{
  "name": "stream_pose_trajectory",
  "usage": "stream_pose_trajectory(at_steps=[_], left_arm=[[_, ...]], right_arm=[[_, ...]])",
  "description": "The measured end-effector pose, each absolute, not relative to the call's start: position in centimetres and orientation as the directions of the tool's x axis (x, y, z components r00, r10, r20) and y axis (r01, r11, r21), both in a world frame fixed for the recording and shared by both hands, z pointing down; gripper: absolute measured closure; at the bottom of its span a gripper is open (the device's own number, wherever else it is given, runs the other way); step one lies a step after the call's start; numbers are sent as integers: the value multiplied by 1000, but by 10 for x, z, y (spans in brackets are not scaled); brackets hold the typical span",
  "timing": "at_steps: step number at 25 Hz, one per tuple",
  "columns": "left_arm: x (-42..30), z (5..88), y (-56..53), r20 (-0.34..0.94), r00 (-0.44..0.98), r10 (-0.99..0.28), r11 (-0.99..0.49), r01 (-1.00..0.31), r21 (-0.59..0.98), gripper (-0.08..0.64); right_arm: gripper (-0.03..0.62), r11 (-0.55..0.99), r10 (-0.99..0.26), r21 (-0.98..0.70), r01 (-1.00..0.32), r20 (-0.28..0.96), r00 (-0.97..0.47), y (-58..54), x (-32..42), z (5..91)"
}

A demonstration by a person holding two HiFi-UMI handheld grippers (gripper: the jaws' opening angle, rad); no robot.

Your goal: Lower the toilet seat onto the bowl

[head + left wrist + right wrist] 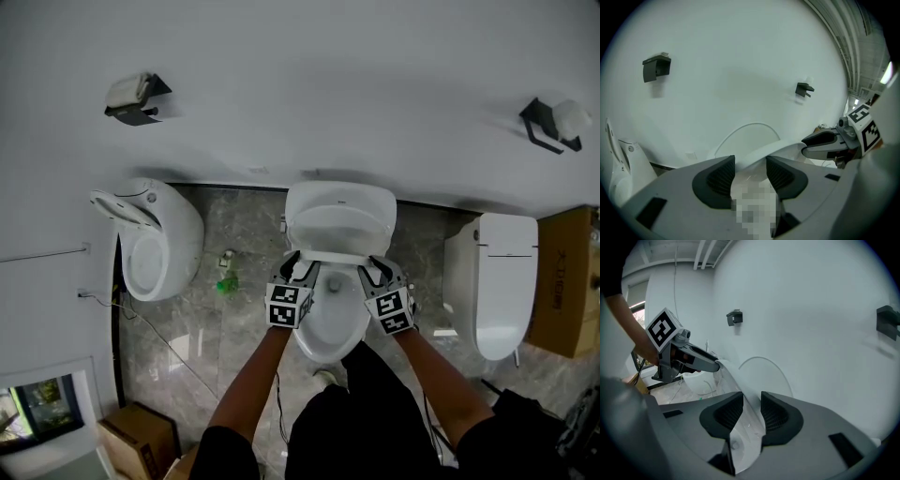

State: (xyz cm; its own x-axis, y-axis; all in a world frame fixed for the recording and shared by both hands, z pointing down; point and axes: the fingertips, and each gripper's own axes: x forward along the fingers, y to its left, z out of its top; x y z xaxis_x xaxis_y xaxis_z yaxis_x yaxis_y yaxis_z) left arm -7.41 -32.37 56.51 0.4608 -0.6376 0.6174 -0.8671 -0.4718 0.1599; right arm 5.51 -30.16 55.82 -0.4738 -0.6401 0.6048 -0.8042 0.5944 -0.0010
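Note:
The white toilet seat (336, 257) is tilted partway between the raised lid (339, 214) at the wall and the bowl (333, 323) below. My left gripper (292, 269) is shut on the seat's left rim and my right gripper (377, 271) on its right rim. In the left gripper view the seat rim (785, 150) runs between the dark pads (721, 176) of my left gripper (750, 161) and on to the other gripper's jaws. In the right gripper view my right gripper (751, 399) clamps the thin seat edge (730, 375), with the lid's curved outline (780, 371) behind.
A second white toilet with its lid up (155, 239) stands at the left, a third with its lid down (502, 281) at the right. Cardboard boxes (562, 281) (136, 436) sit at the floor's edges. Paper holders (136, 98) (553, 122) hang on the wall. A green item (227, 281) and a cable lie on the floor.

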Motion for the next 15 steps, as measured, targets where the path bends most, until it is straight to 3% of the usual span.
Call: stream_pose_trajectory(at_steps=[15], left_arm=[[-88,578,-212,655,492,-573,-535,-830,155,347]], right_arm=[[462,611,-616,45,-790,654,-439,-191,39,571]])
